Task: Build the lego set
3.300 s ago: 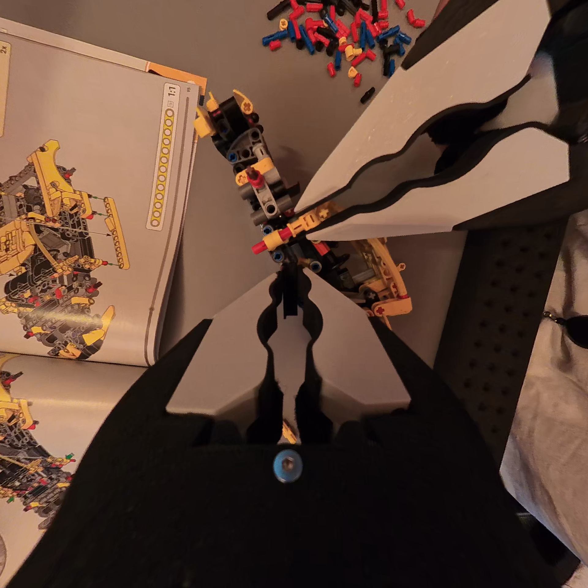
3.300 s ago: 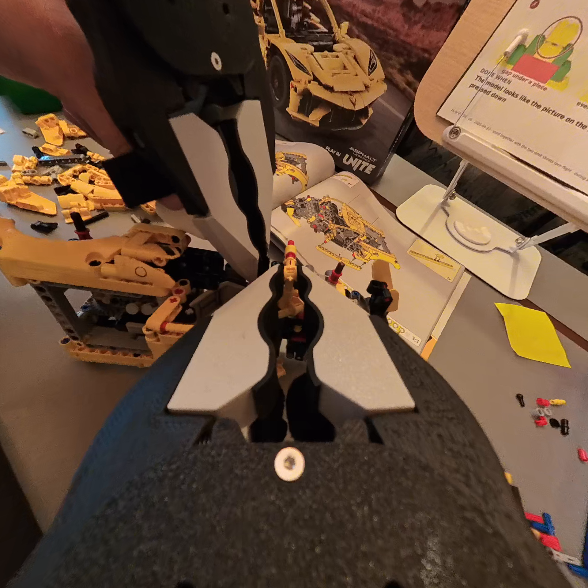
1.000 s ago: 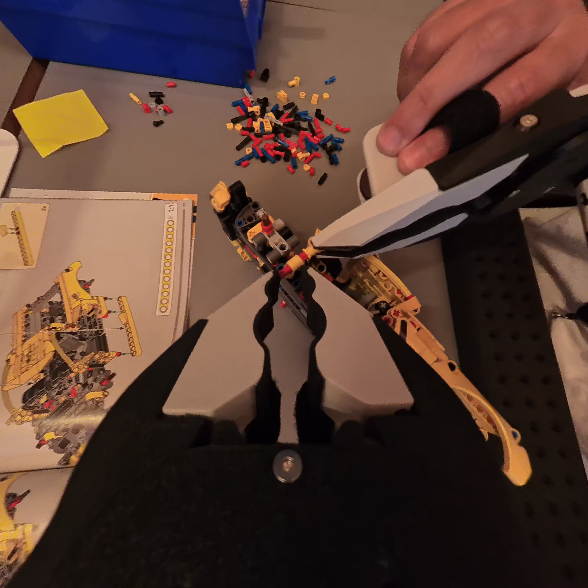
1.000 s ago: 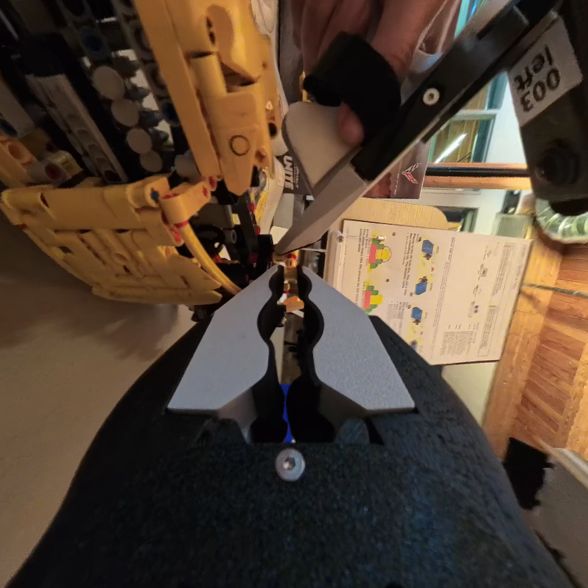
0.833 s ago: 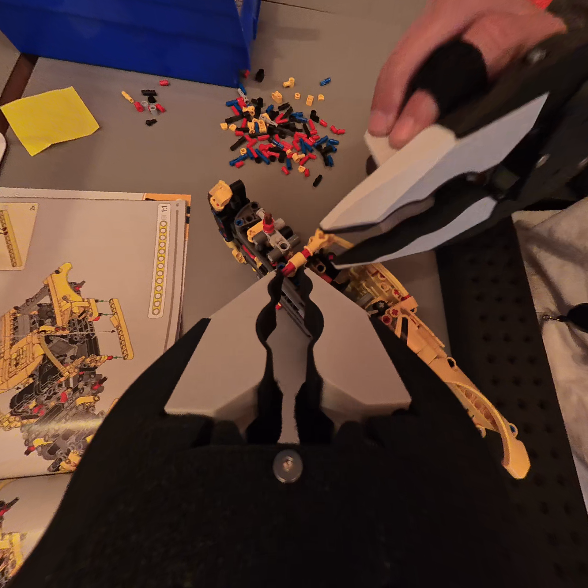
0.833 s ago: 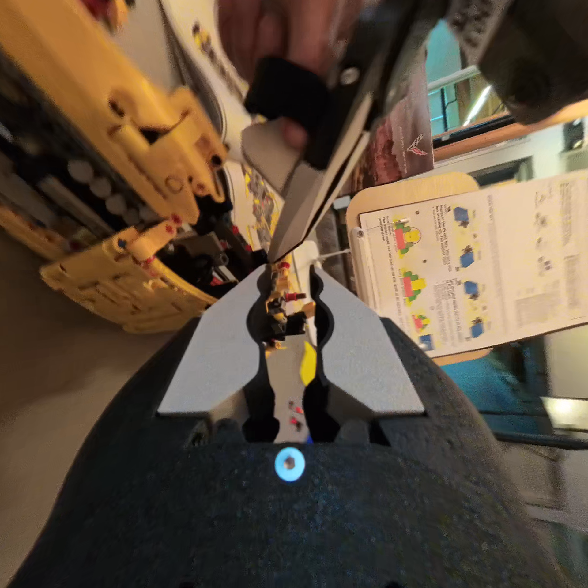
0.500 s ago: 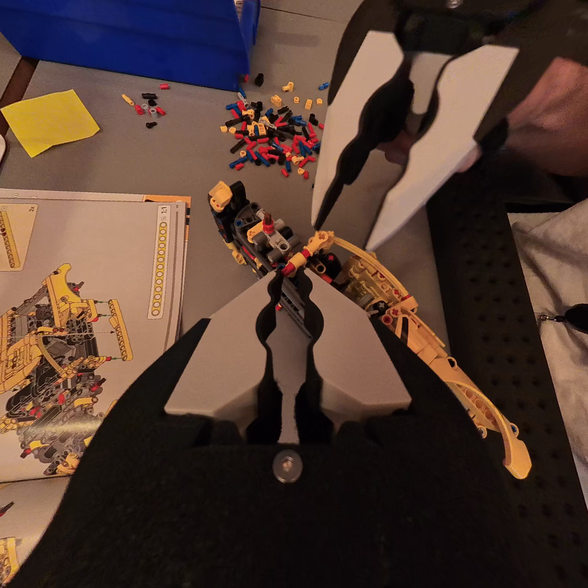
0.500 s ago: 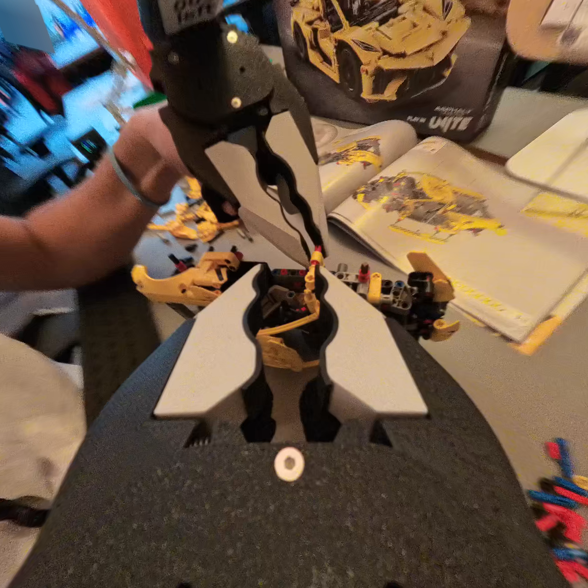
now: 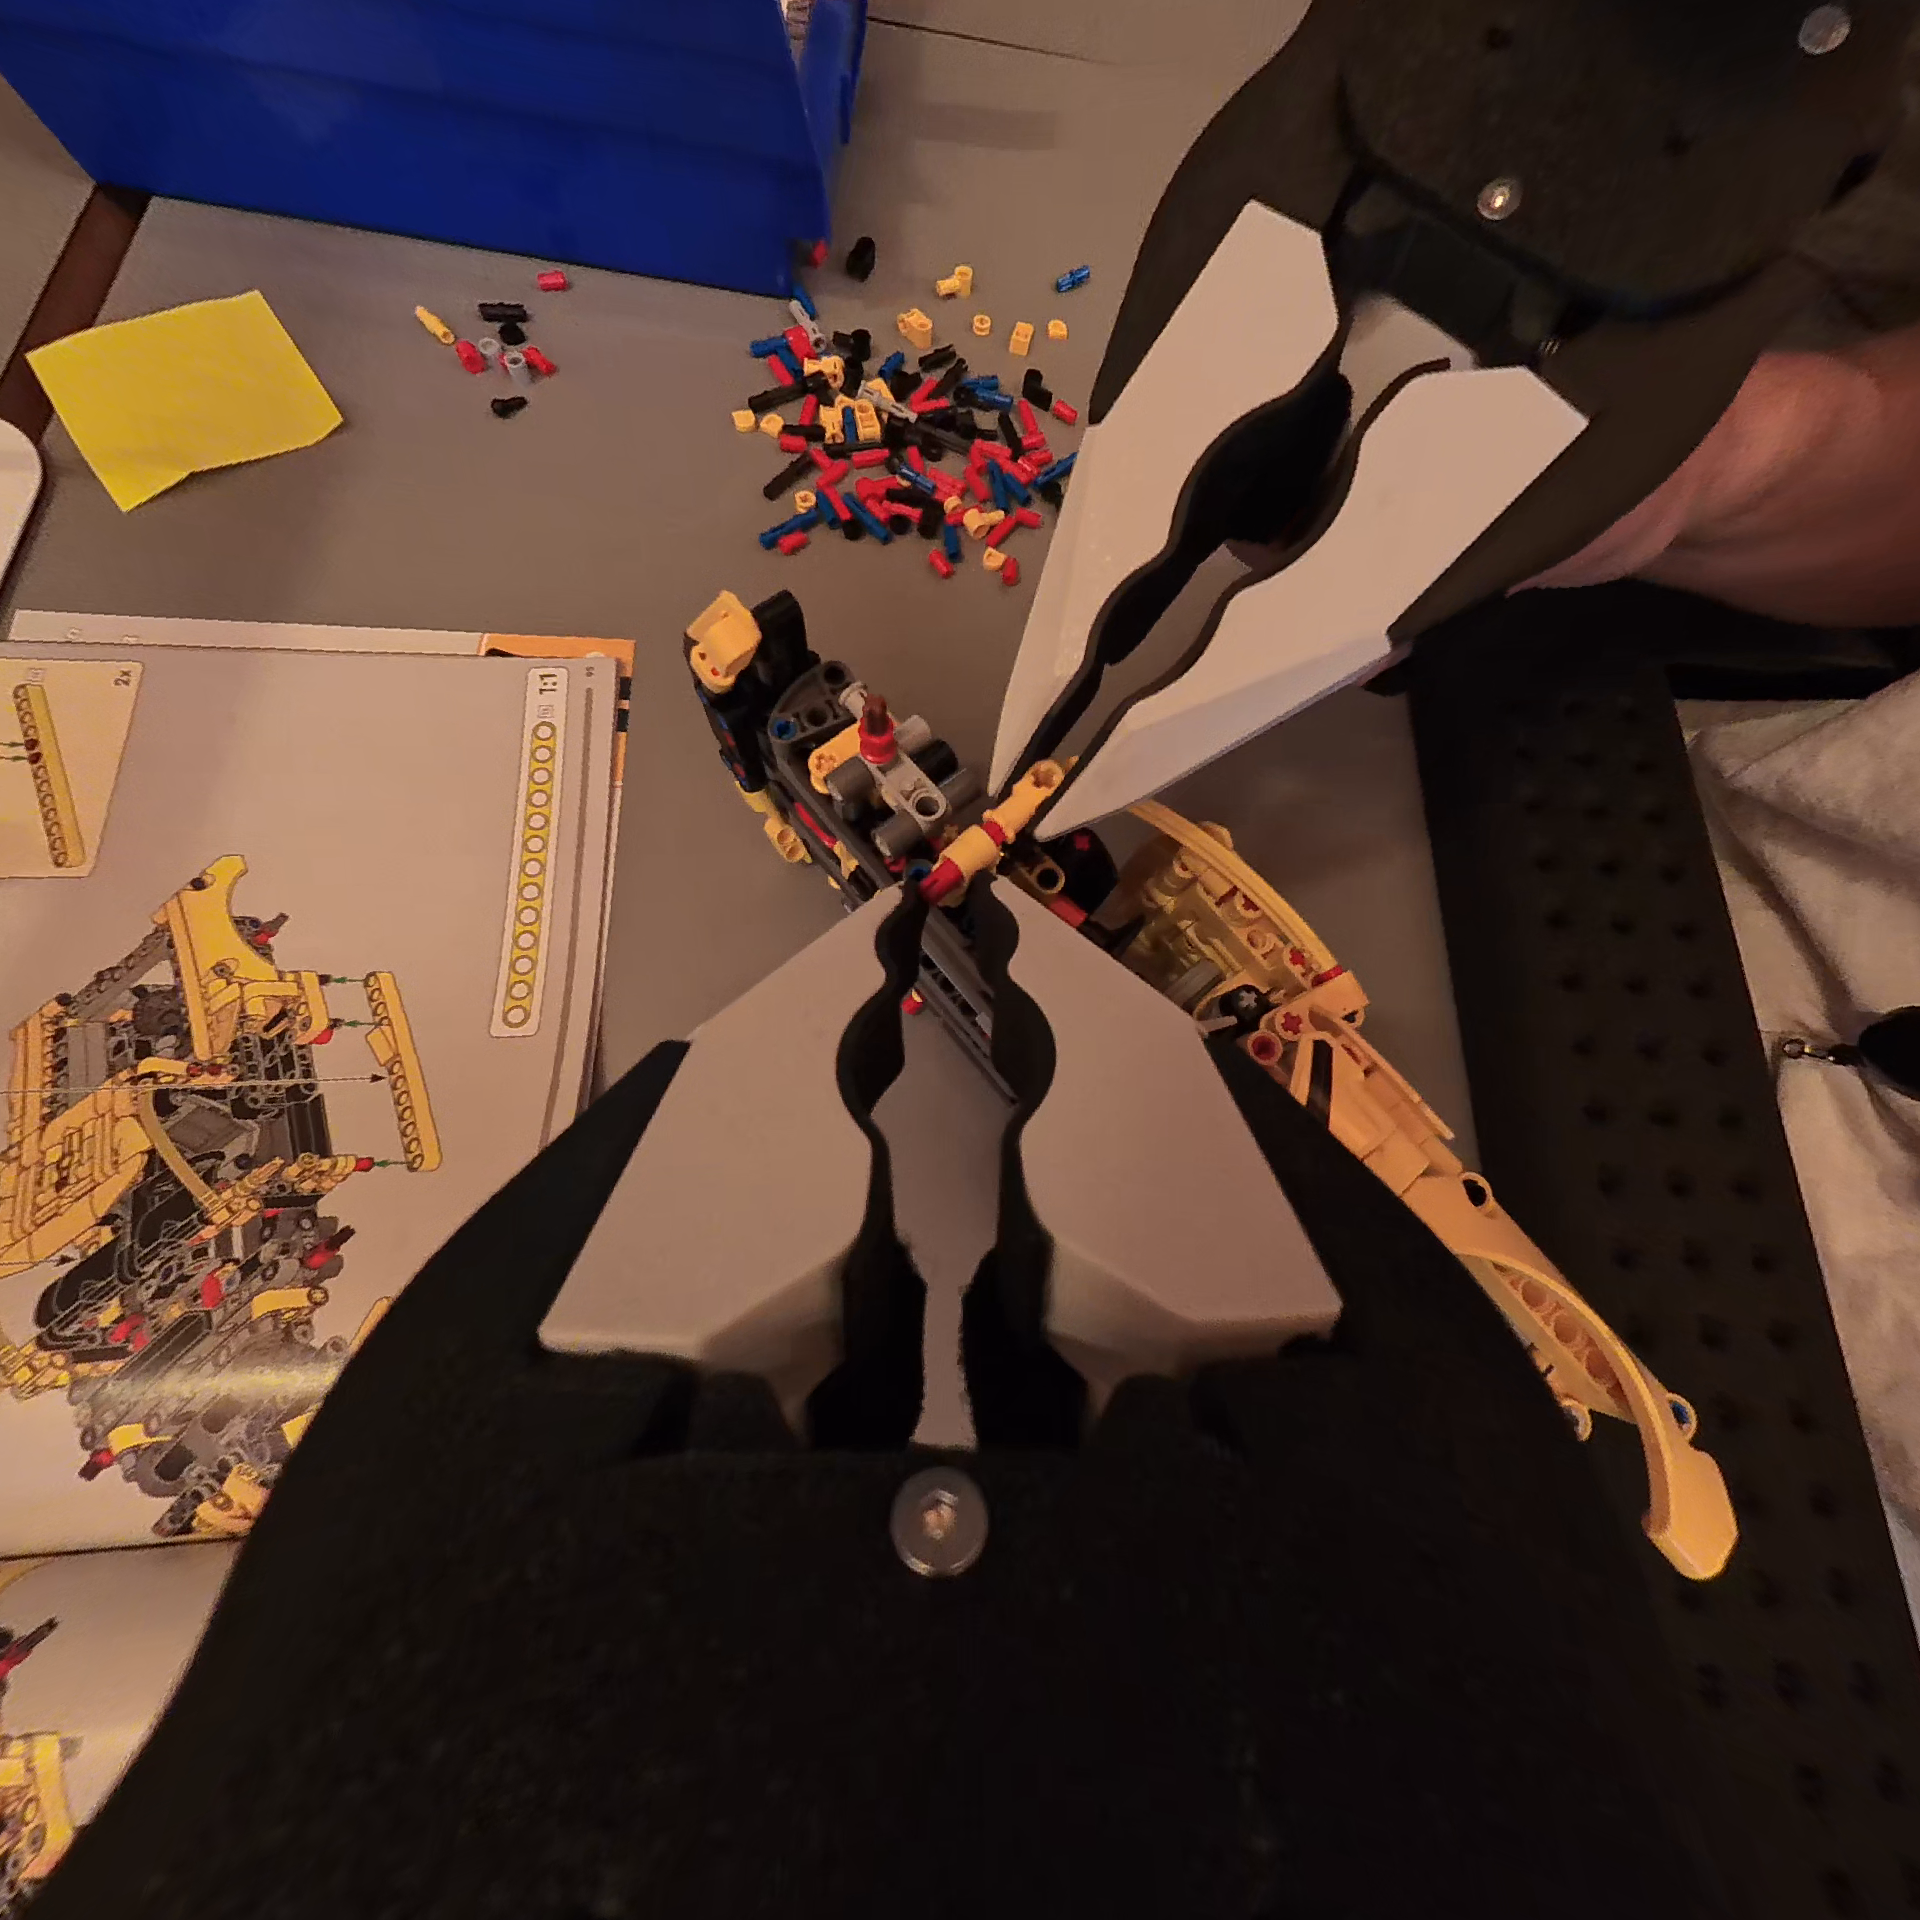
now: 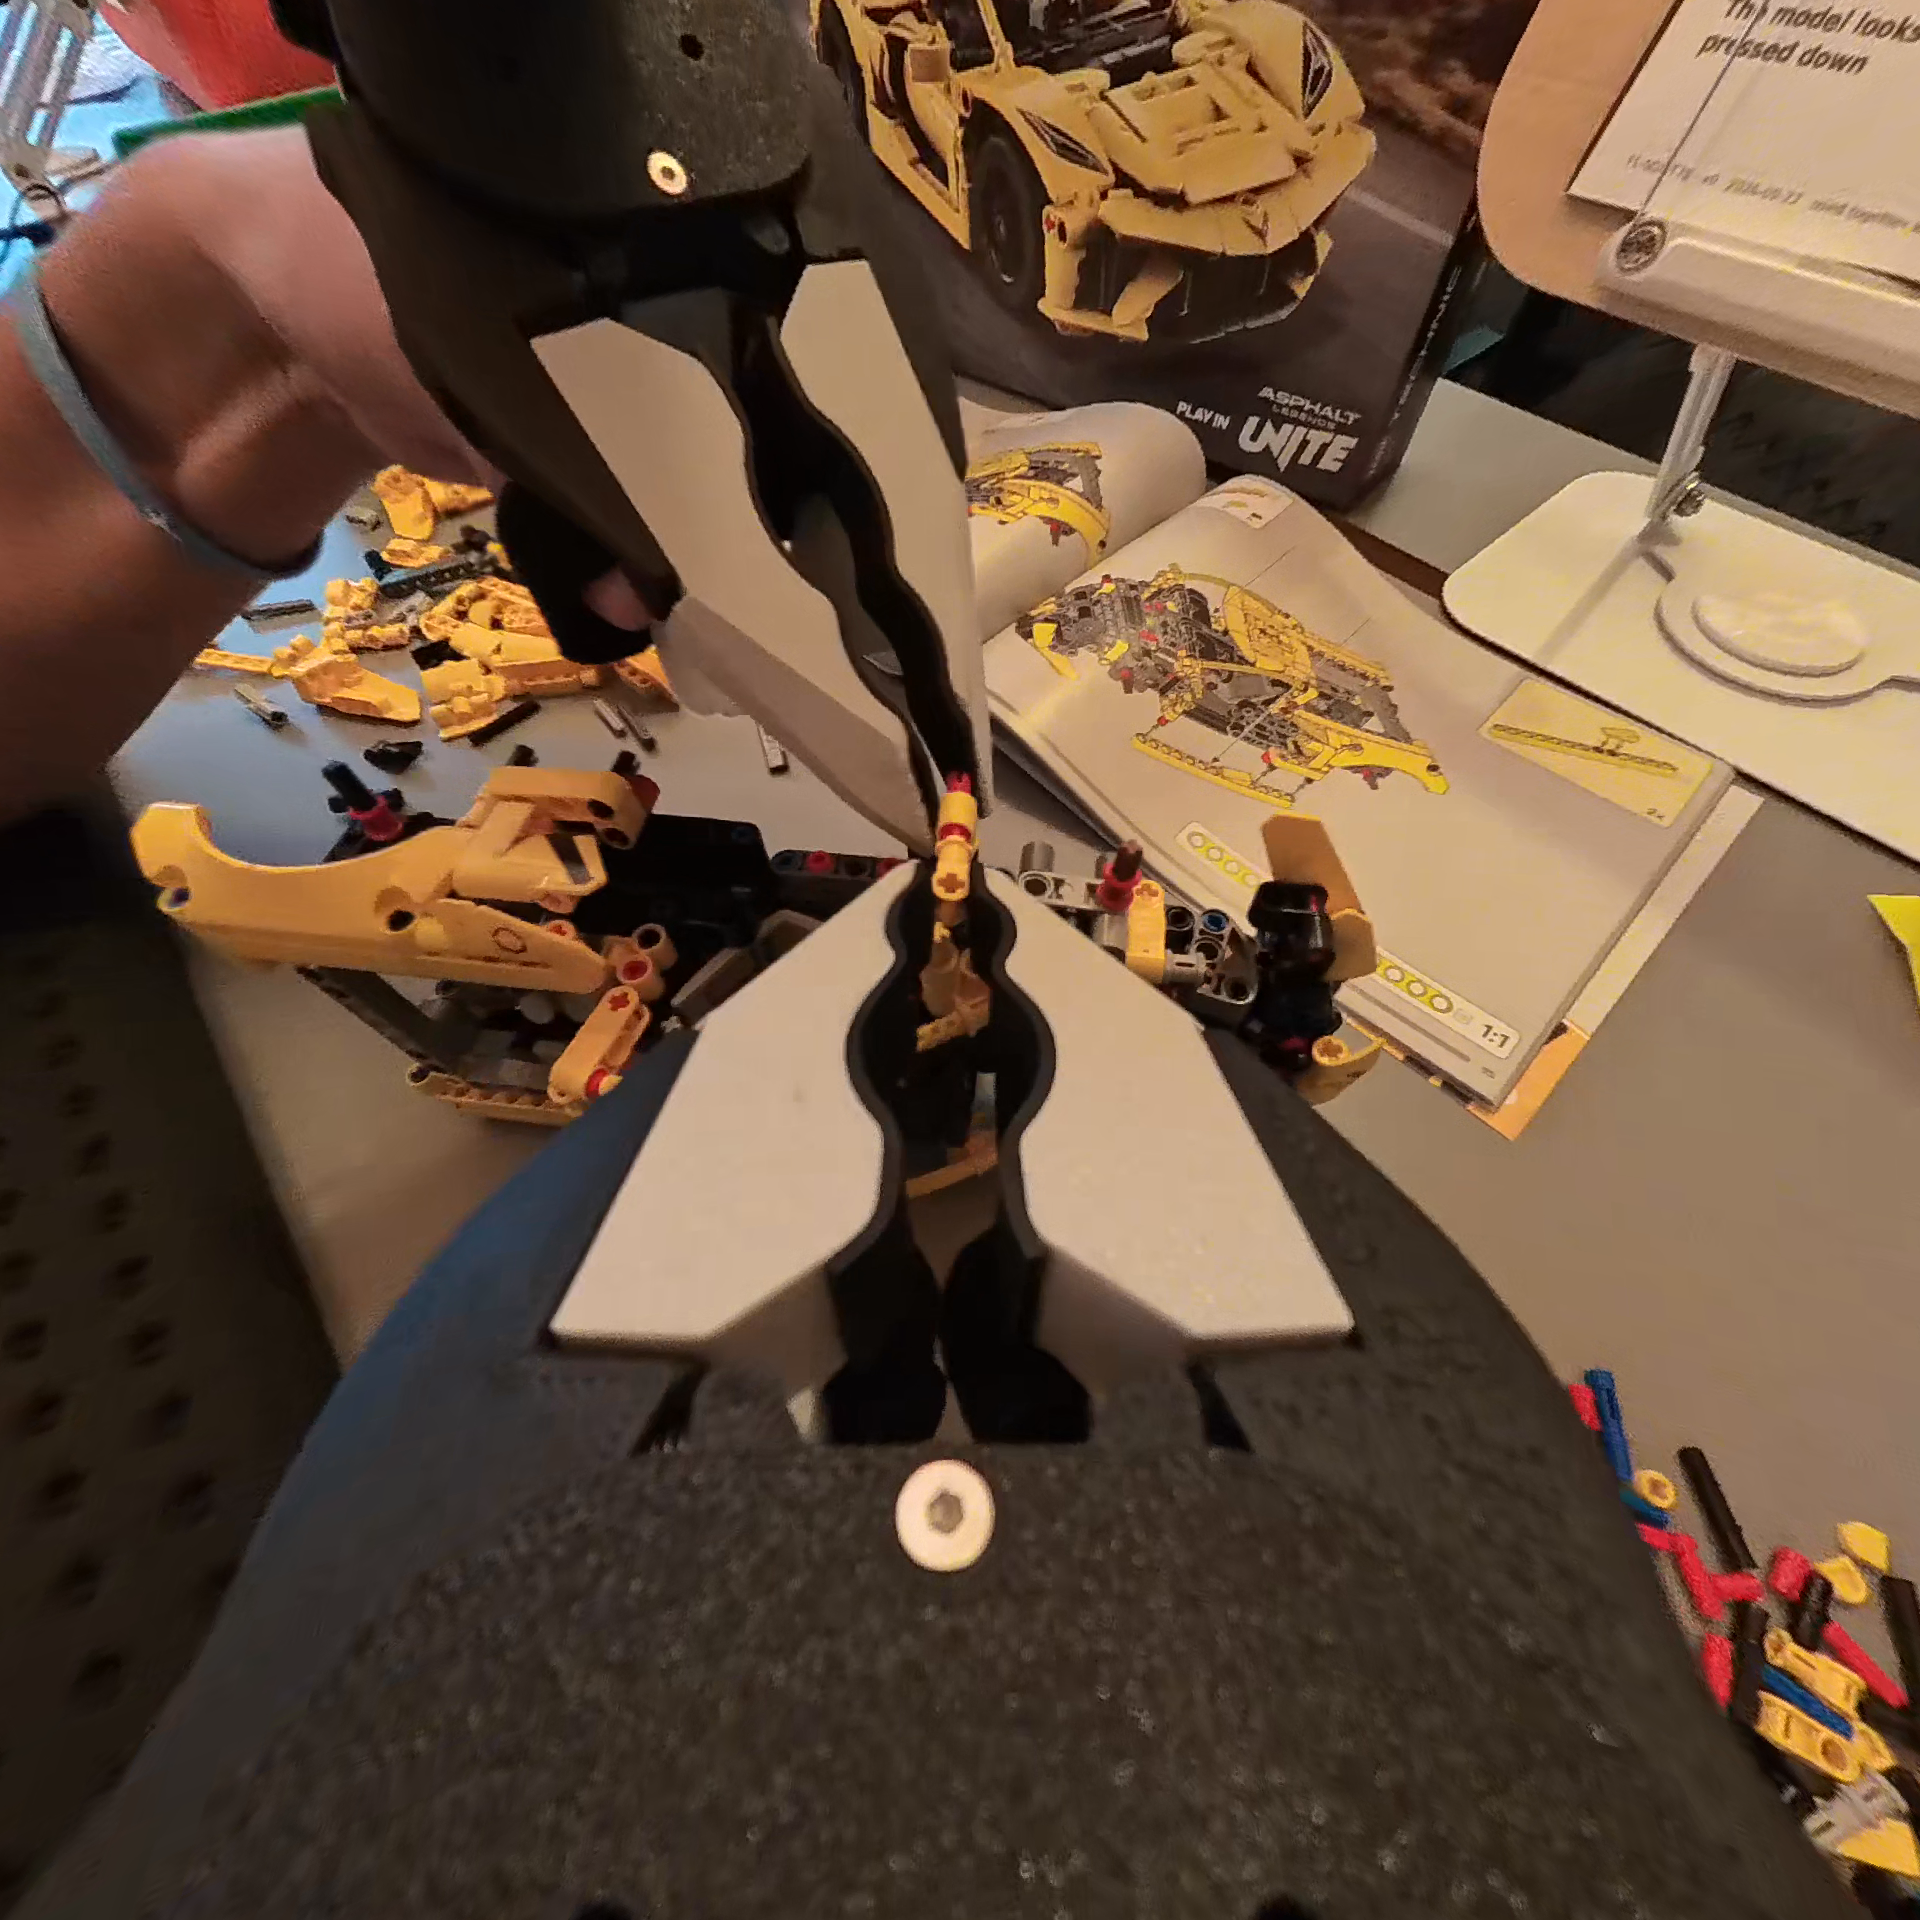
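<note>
Meeting tip to tip over the half-built lego model (image 9: 1195, 935) on the grey table (image 9: 520, 540); the left gripper (image 9: 951, 899) pinches narrowly one end of a yellow-and-red axle piece (image 9: 982, 842); the right gripper (image 9: 1023, 821) clamps the other end.

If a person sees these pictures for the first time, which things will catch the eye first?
First, the two grippers meeting tip to tip over the half-built yellow model at the centre, both at its small yellow and red axle. Next, the open instruction booklet on the left and the scattered pins behind.
</note>
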`<act>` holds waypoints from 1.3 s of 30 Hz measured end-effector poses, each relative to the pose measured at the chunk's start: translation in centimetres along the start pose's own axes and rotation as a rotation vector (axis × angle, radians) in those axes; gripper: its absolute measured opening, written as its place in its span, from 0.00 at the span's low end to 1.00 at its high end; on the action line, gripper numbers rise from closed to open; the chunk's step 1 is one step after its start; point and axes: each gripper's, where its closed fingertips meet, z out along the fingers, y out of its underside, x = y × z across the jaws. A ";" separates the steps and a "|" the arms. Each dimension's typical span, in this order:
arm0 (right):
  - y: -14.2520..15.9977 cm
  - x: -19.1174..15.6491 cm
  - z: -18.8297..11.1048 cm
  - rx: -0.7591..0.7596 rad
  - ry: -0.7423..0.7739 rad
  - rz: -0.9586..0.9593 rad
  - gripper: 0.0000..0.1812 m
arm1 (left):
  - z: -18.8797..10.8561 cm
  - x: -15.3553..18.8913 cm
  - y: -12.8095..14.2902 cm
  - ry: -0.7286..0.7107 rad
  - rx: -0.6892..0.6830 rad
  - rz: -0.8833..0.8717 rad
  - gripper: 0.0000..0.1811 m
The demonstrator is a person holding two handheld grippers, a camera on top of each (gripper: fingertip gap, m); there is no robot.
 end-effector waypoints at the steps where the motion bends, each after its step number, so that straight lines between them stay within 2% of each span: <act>1: 0.0 0.0 0.0 0.001 0.000 0.005 0.03 | 0.0 0.0 0.0 -0.004 -0.001 0.002 0.05; 7: -0.1 0.1 0.2 0.016 0.003 0.021 0.03 | 0.1 0.0 -0.1 -0.026 -0.012 0.030 0.04; 11: -0.1 0.0 0.1 0.039 -0.029 0.037 0.03 | 0.0 0.2 -0.1 0.021 0.006 -0.009 0.05; 12: -0.1 -0.1 0.2 0.045 -0.042 0.048 0.03 | -0.6 0.0 -0.1 0.030 0.016 -0.027 0.07; 13: -0.1 -0.1 0.2 0.053 -0.043 0.055 0.03 | -1.6 -0.5 0.0 0.020 0.036 -0.053 0.14; 14: -0.1 -0.1 0.2 0.062 -0.044 0.050 0.03 | -3.0 -1.1 0.2 0.007 0.054 -0.082 0.17; 16: -0.1 -0.1 0.0 0.084 -0.036 0.022 0.03 | -5.7 -2.0 2.4 -0.009 0.034 -0.109 0.16; 17: 0.0 -0.1 -0.1 0.095 -0.032 0.026 0.03 | -6.5 -2.7 4.6 -0.047 -0.035 -0.094 0.14; 20: 0.0 -0.2 -0.1 0.139 -0.030 0.044 0.03 | -7.4 -4.2 12.1 -0.132 -0.303 -0.011 0.14; 22: 0.0 -0.2 -0.3 0.157 -0.036 0.042 0.03 | -7.2 -3.9 14.3 -0.090 -0.340 -0.011 0.11; 30: -0.2 -0.1 -0.1 0.186 -0.038 0.033 0.03 | -6.8 -4.8 16.2 -0.037 -0.361 -0.025 0.08; 35: -0.2 -0.1 0.0 0.202 -0.042 0.030 0.03 | -6.1 -5.0 17.7 -0.028 -0.432 -0.027 0.08; 39: -0.3 -0.1 0.0 0.220 -0.038 0.032 0.03 | -6.0 -5.2 18.0 -0.057 -0.452 -0.076 0.01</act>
